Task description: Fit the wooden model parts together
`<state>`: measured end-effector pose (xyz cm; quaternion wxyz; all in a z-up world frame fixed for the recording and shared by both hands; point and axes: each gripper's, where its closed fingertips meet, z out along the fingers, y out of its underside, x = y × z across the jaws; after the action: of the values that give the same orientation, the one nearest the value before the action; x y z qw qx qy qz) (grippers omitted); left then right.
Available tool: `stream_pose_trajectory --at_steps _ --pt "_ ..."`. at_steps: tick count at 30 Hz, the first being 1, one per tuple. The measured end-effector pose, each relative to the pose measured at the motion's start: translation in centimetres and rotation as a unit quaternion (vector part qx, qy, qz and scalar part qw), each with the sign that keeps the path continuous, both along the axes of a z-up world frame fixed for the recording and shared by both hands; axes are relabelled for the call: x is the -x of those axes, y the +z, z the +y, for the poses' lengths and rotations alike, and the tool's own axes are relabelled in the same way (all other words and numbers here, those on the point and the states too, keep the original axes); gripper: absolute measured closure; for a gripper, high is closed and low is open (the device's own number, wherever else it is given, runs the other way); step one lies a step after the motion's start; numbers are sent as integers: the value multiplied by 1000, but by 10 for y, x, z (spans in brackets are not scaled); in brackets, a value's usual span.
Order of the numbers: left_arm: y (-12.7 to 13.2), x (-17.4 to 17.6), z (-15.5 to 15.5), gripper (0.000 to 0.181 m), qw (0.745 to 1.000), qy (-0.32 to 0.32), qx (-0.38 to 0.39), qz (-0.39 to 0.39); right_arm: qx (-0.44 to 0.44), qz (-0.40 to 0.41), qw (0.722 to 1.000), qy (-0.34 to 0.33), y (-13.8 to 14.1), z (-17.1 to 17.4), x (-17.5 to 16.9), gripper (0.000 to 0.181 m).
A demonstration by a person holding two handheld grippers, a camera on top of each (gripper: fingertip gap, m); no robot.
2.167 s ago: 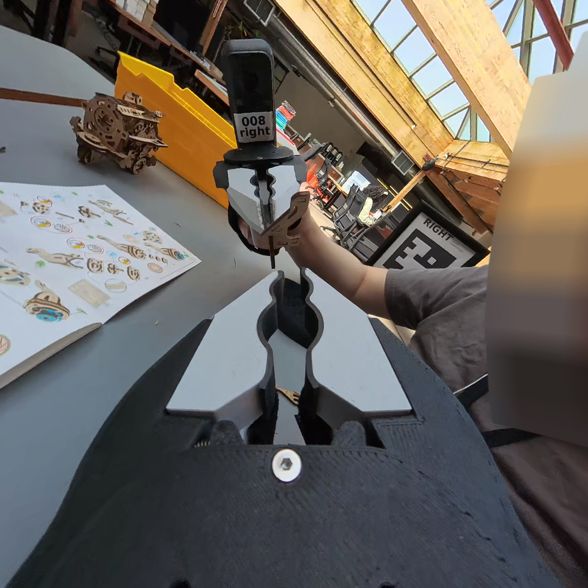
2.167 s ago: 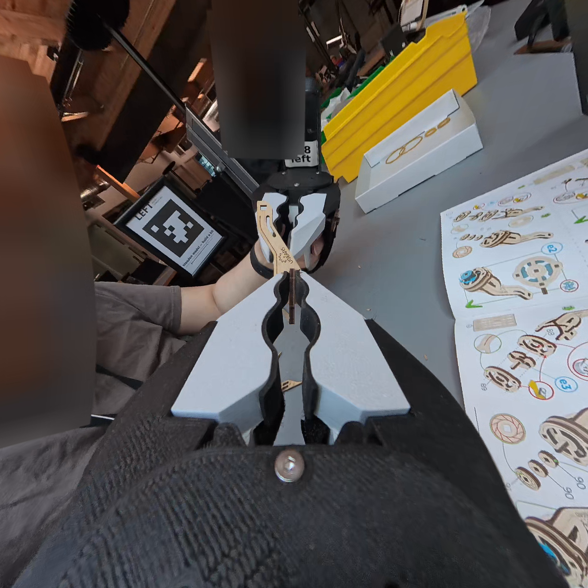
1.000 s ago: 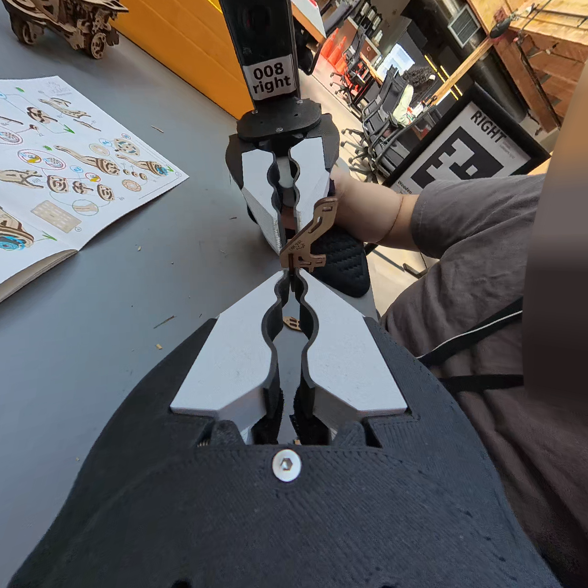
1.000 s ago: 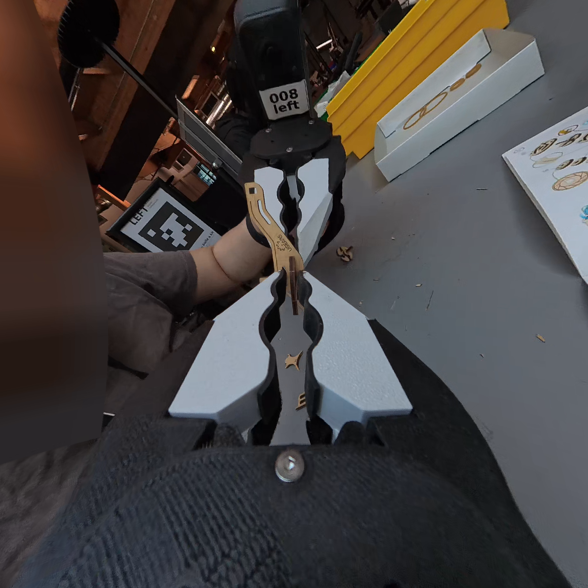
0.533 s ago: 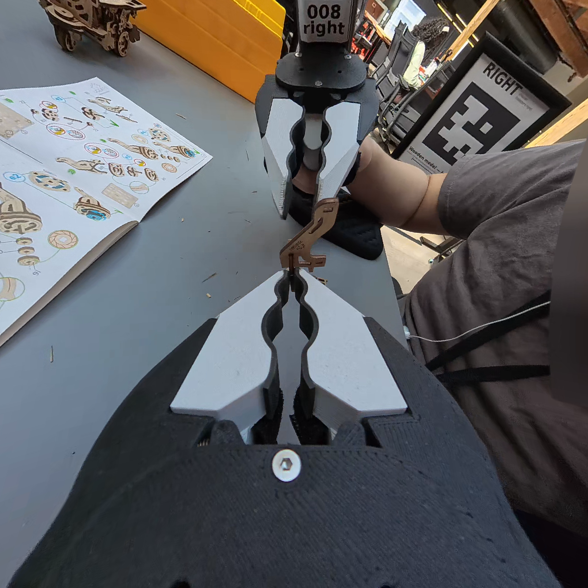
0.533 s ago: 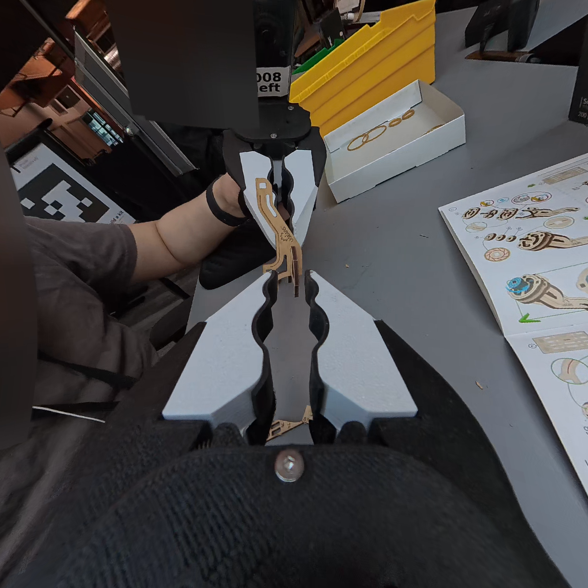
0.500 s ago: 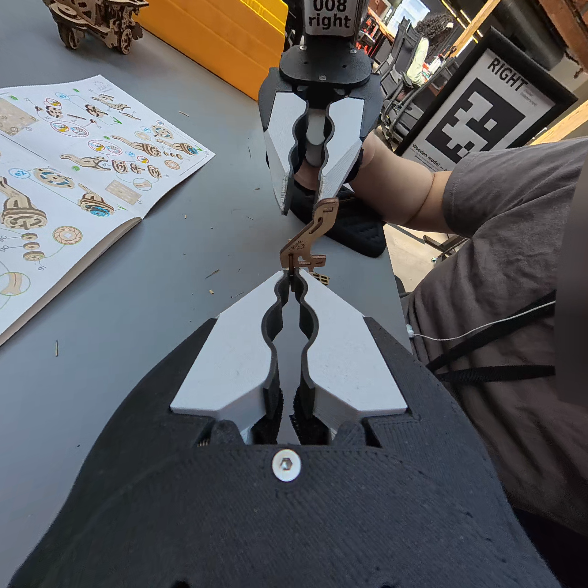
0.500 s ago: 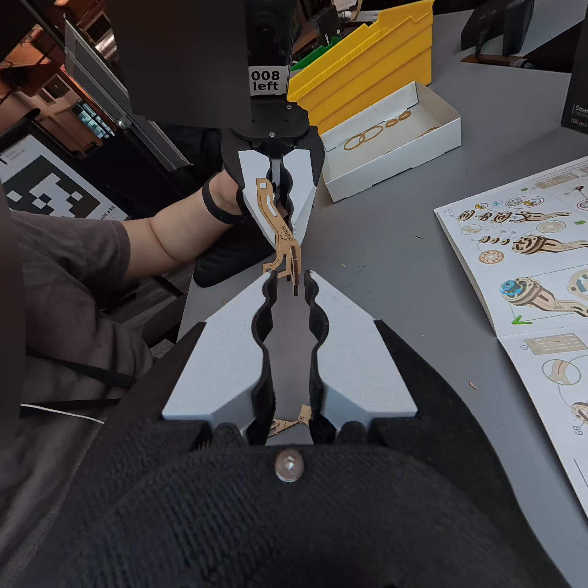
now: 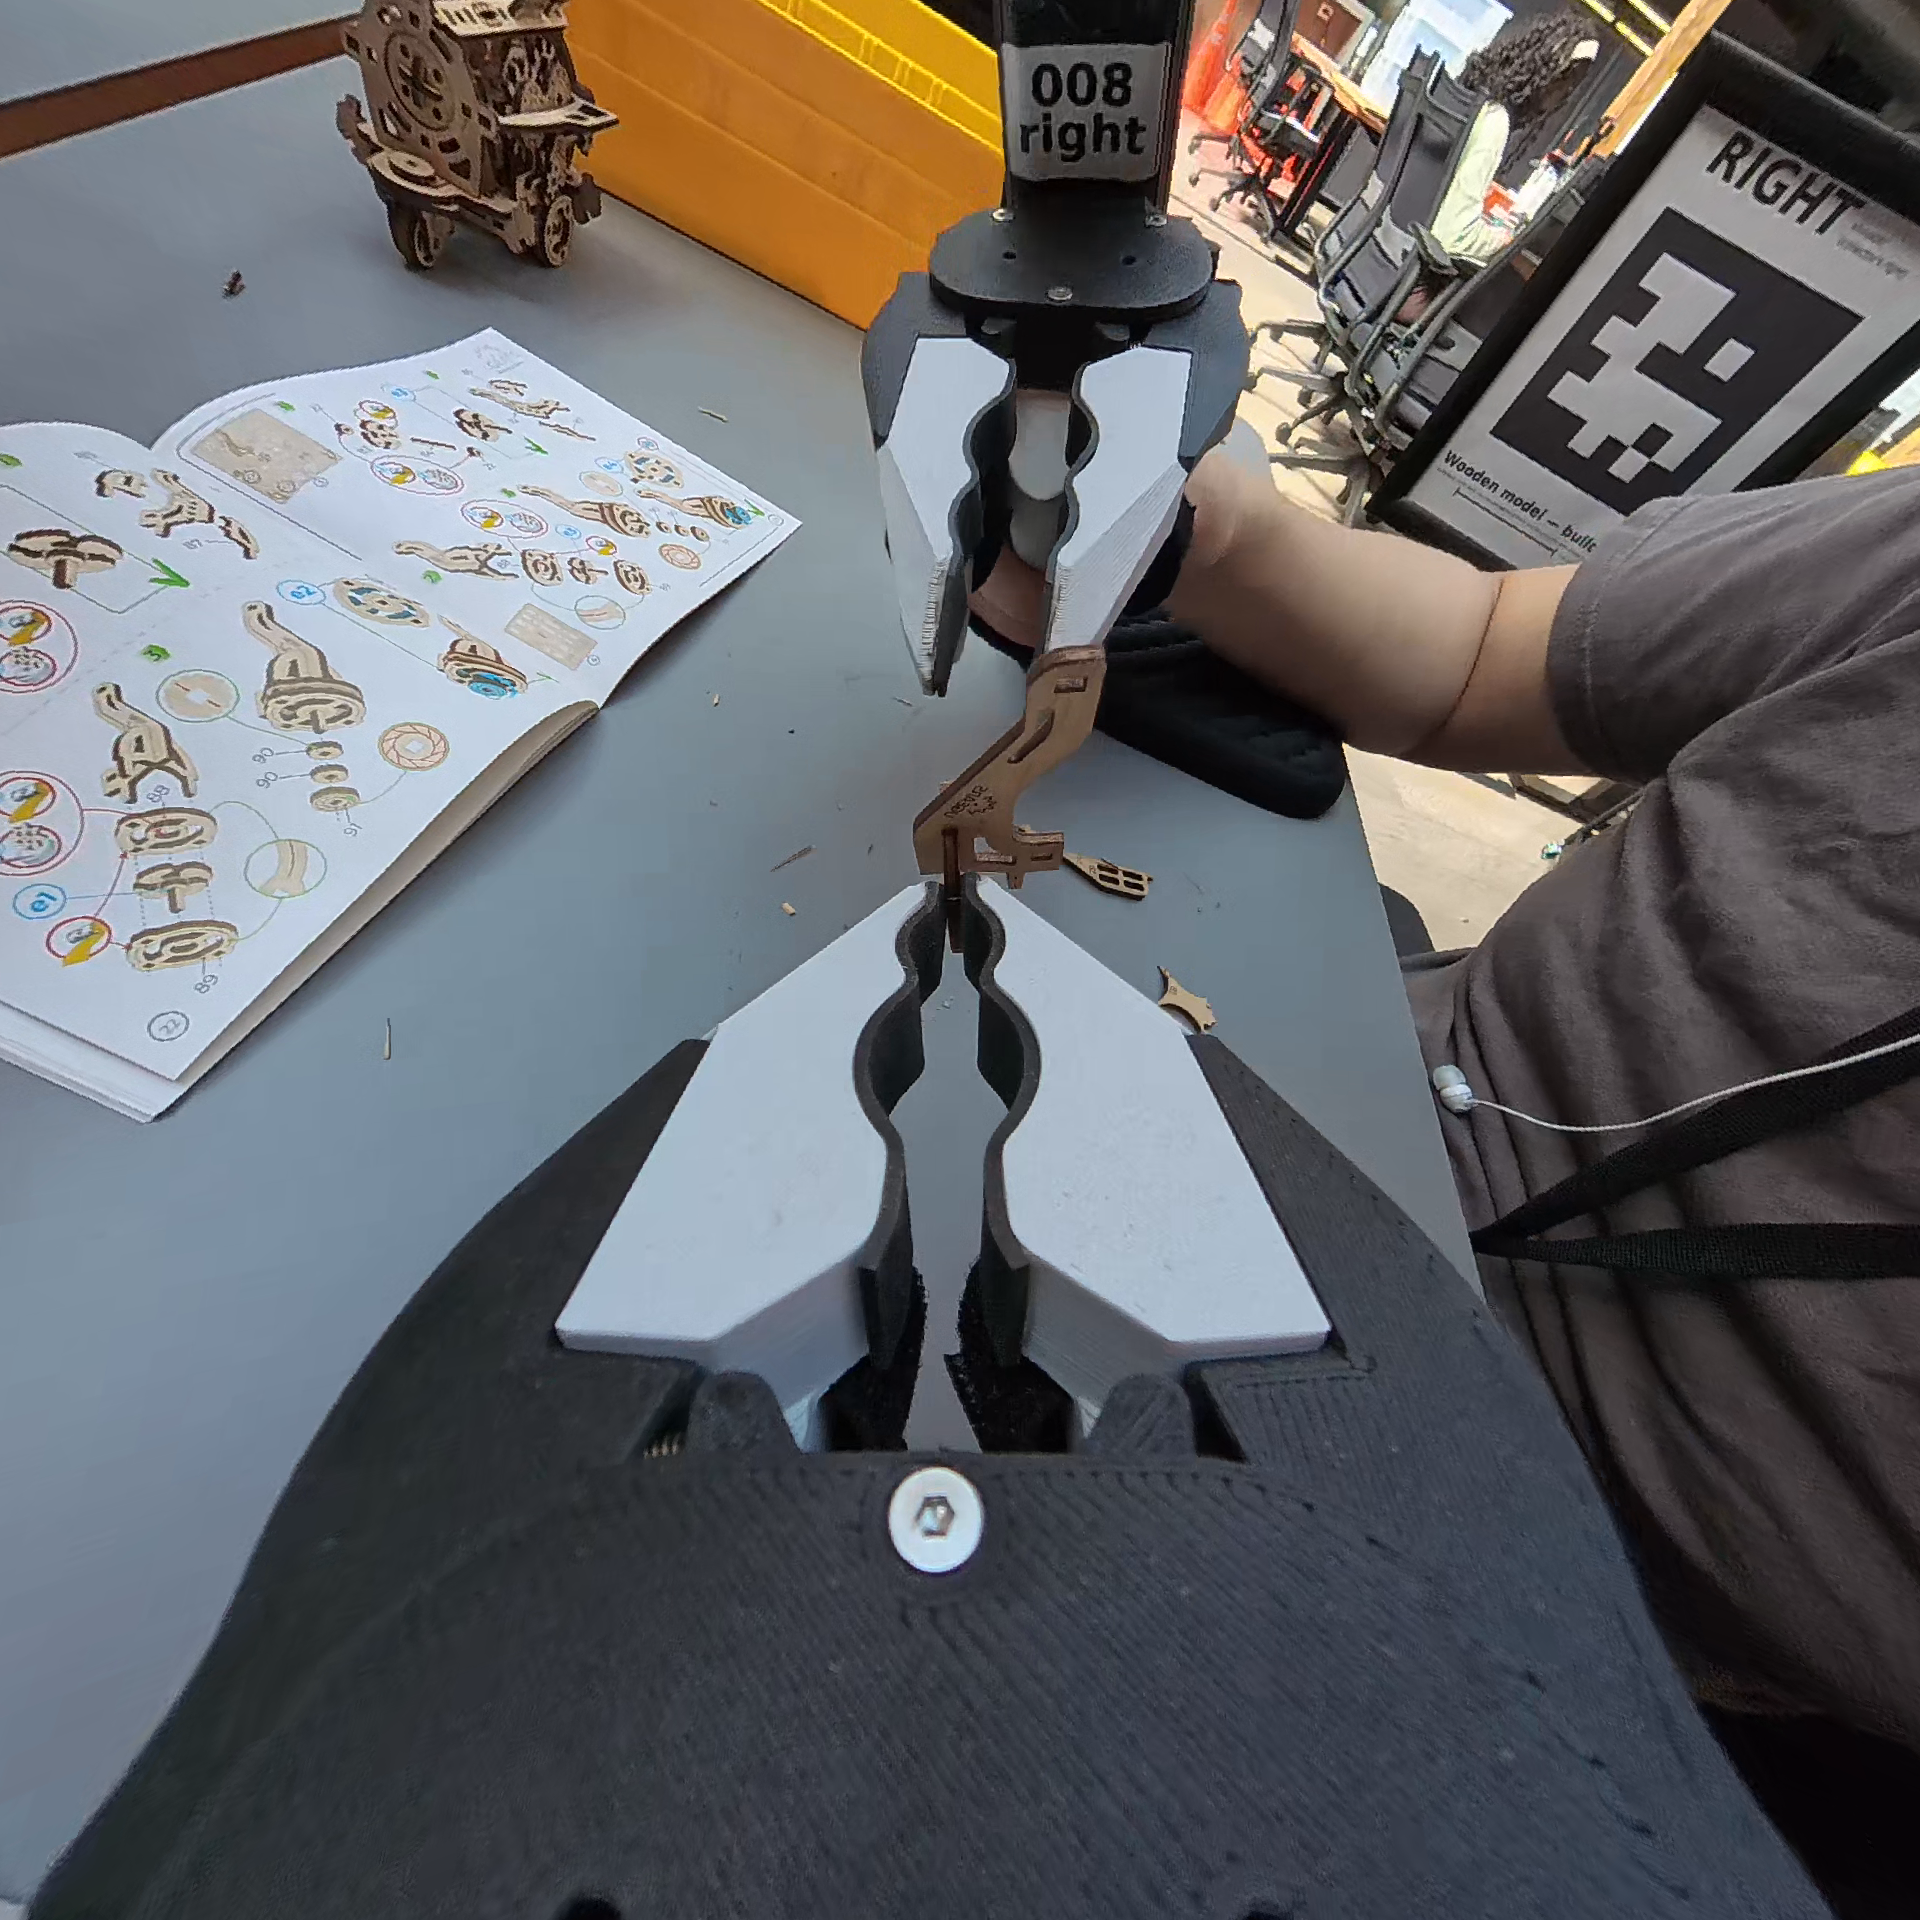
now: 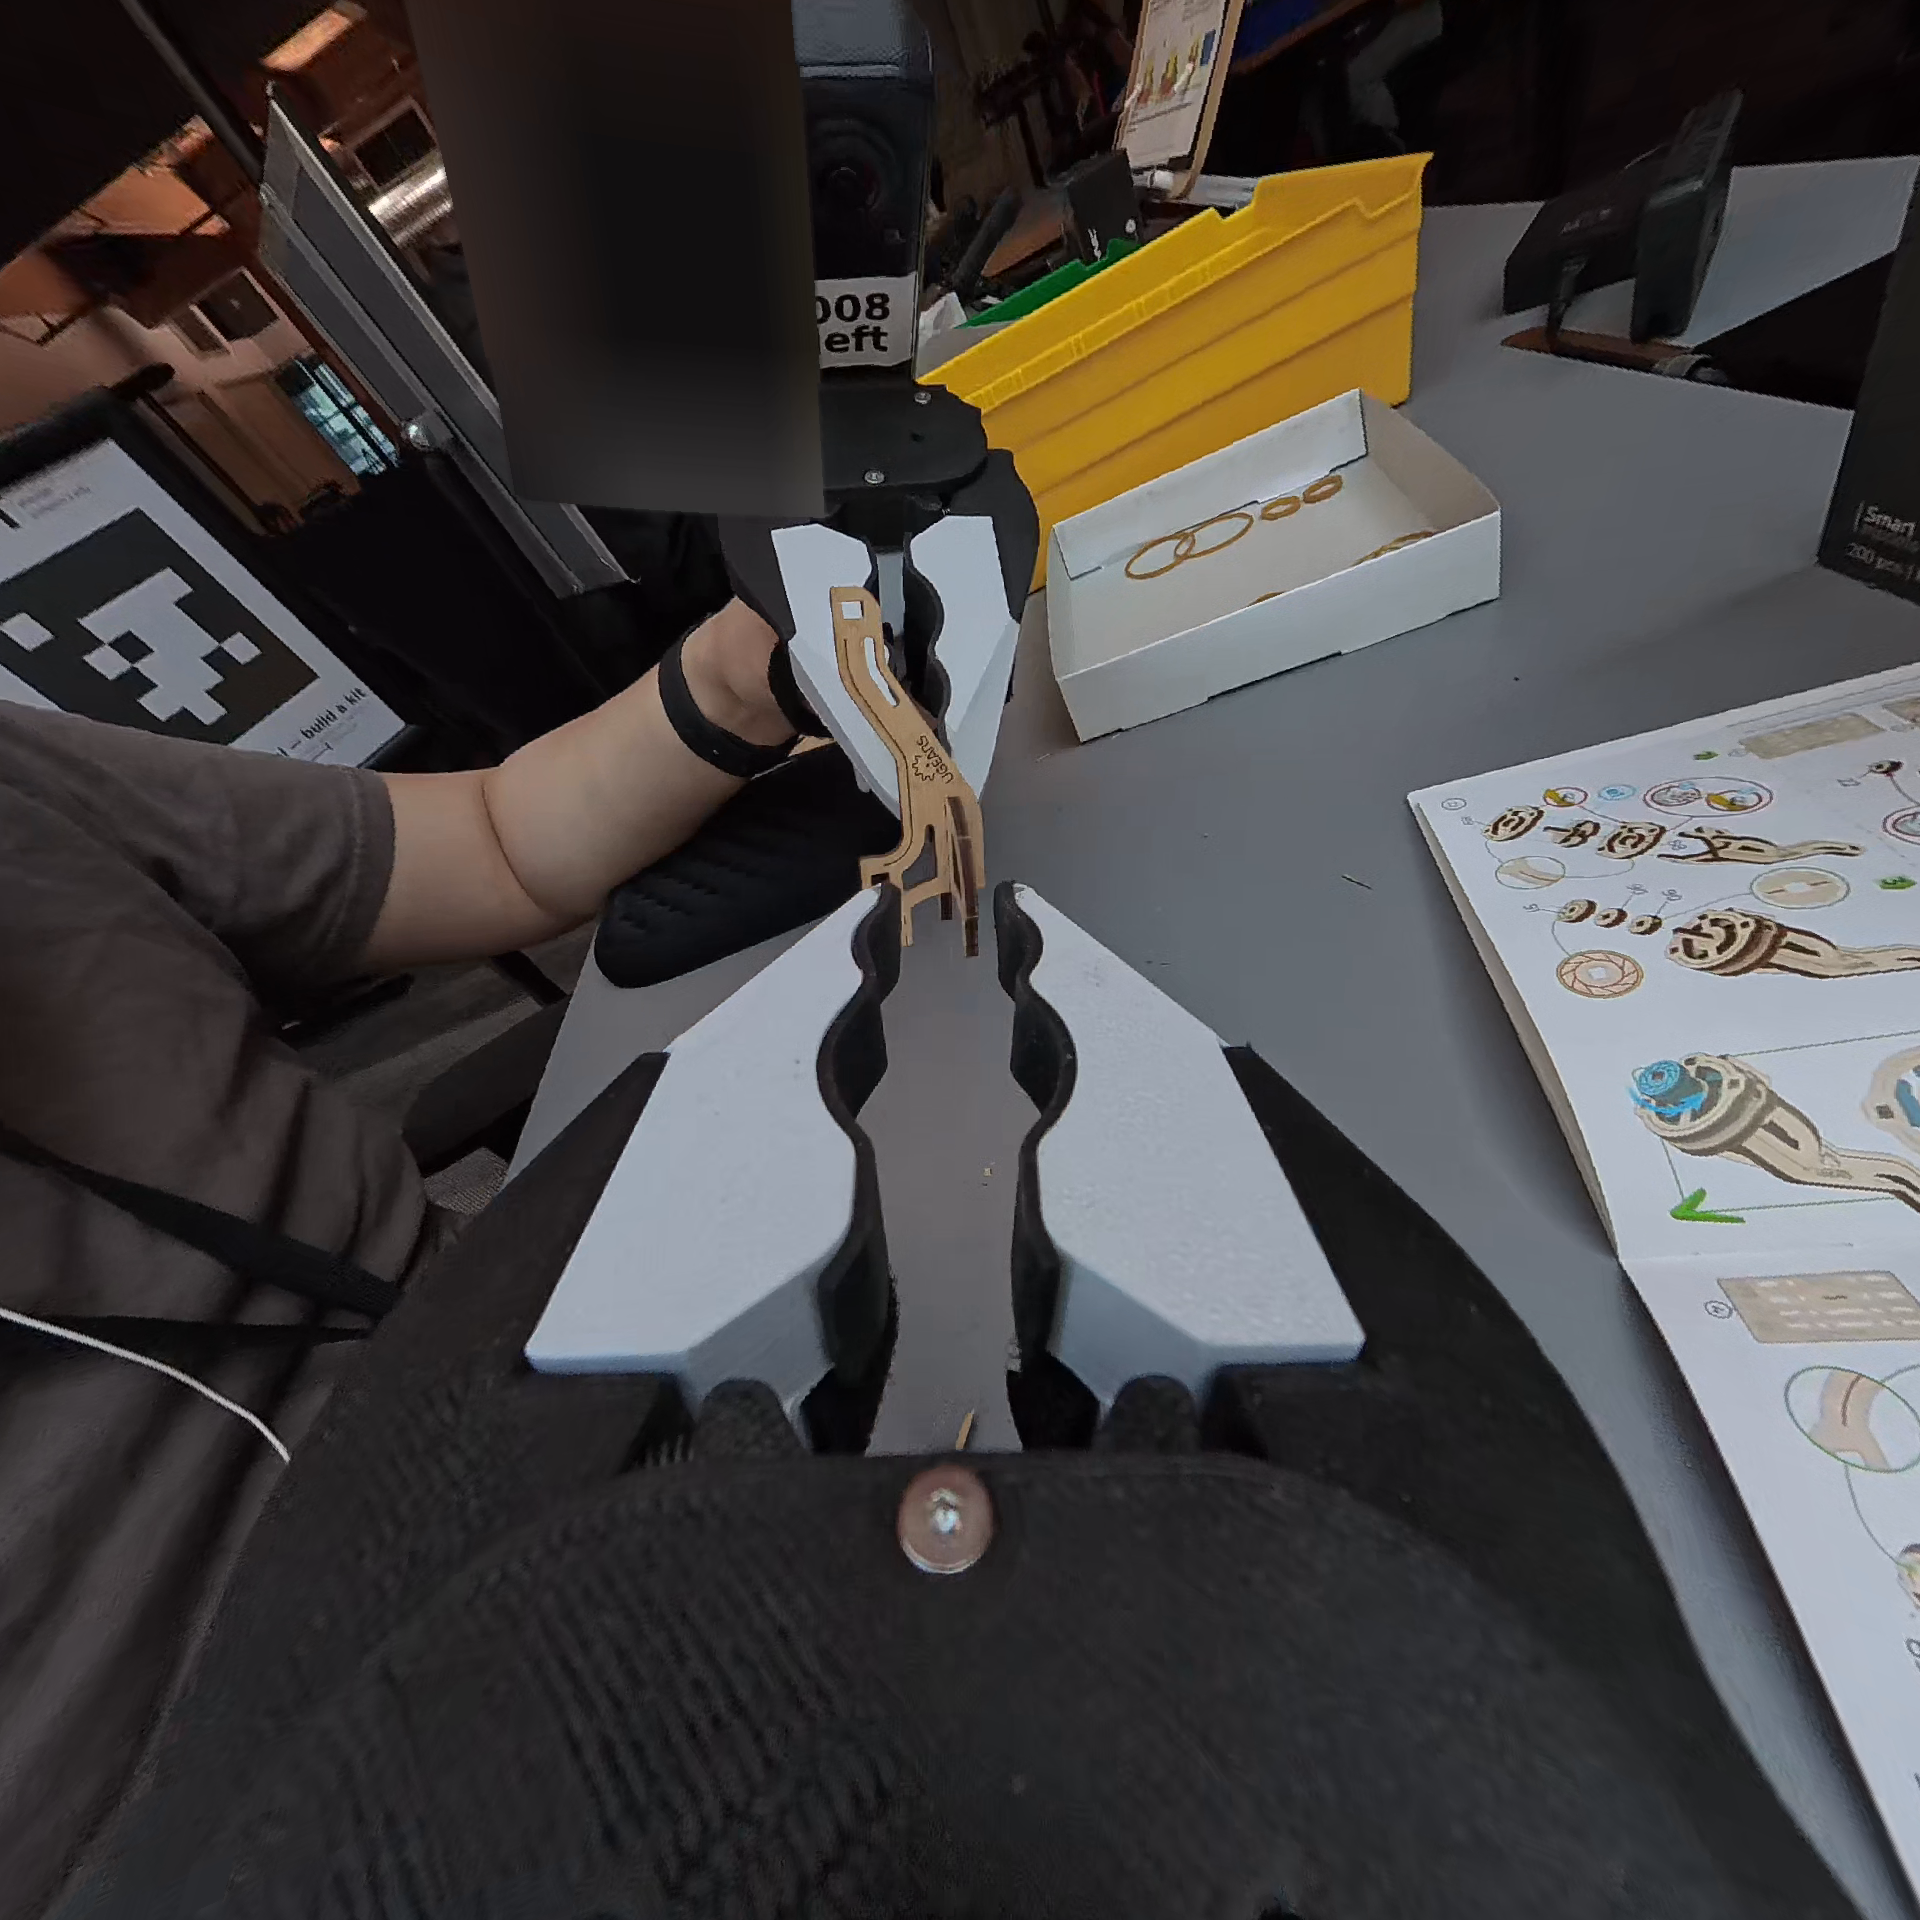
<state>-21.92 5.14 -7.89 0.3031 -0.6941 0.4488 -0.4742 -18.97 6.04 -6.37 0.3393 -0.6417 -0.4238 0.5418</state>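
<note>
The left gripper (image 9: 948,902) has its pale, matte fingers pinched nearly together at the tips, clamped on the thin edge of a small wooden slat that is slotted into the wooden model part (image 9: 1006,781). That part is a flat, laser-cut plywood arm, tan with dark burnt edges, curved like a hook, with a slim slot along its neck and a square hole at its far end. It is held up in the air above the grey table (image 9: 582,935), between the two tools.

The right gripper (image 10: 943,902) stands open, its wavy black-lined inner faces well apart; the lower prongs of the wooden model part (image 10: 914,769) hang in the gap at its tips without being pinched. From the left wrist view, the upper end of the part sits just beside one of the right tool's fingertips (image 9: 1070,613); whether they touch I cannot tell.

On the table just beyond the part lie two loose wooden offcuts, a notched one (image 9: 1110,875) and a small pointed one (image 9: 1184,1004). Away to the part's side an open instruction booklet (image 9: 312,665) lies flat, glossy and colour-printed. Farther back are a finished gear-covered wooden model (image 9: 468,135), a ribbed yellow plastic bin (image 10: 1195,343) and a shallow white cardboard box (image 10: 1278,582) holding thin wooden rings.
</note>
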Motion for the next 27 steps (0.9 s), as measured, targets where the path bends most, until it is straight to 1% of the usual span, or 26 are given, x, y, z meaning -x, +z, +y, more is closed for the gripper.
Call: stream_pose_trajectory --at_steps 2,4,5,7,9,10,11,13,15,18,19,20,22,23,25,27 --pt "9 8 4 181 1000 15 -16 -4 -8 -16 1000 17 -8 -9 1 165" --pt "27 19 9 181 999 34 -29 -31 -75 -48 995 47 -20 -28 11 166" --pt "38 25 11 181 997 43 -36 -48 -120 -71 988 66 -28 -42 22 161" --pt "58 40 16 181 993 68 -57 -77 -217 -136 960 114 -48 -71 47 150" --pt "76 54 19 181 988 86 -73 -107 -288 -197 927 133 -69 -82 69 144" --pt "82 59 19 181 986 91 -77 -120 -297 -220 918 145 -78 -84 78 143" --pt "86 61 18 181 984 90 -78 -130 -290 -235 915 155 -86 -85 85 142" --pt "88 63 18 181 983 90 -78 -137 -260 -251 917 170 -95 -87 95 139" --pt "87 61 17 181 984 86 -75 -137 -231 -263 921 171 -101 -85 101 138" --pt "87 59 15 181 984 82 -73 -140 -209 -267 924 176 -106 -83 106 148" --pt "88 60 14 181 984 81 -73 -141 -209 -260 926 177 -105 -83 108 160" --pt "89 60 14 181 983 82 -73 -144 -208 -252 927 186 -104 -86 109 162" --pt "94 64 14 181 981 86 -76 -154 -213 -259 924 183 -104 -80 109 162" --pt "97 66 14 181 980 89 -77 -160 -226 -258 923 172 -102 -71 111 162" --pt "102 72 16 181 977 100 -83 -169 -257 -253 924 125 -93 -34 117 162" --pt "106 78 18 181 974 110 -86 -179 -253 -257 929 83 -87 5 122 162"
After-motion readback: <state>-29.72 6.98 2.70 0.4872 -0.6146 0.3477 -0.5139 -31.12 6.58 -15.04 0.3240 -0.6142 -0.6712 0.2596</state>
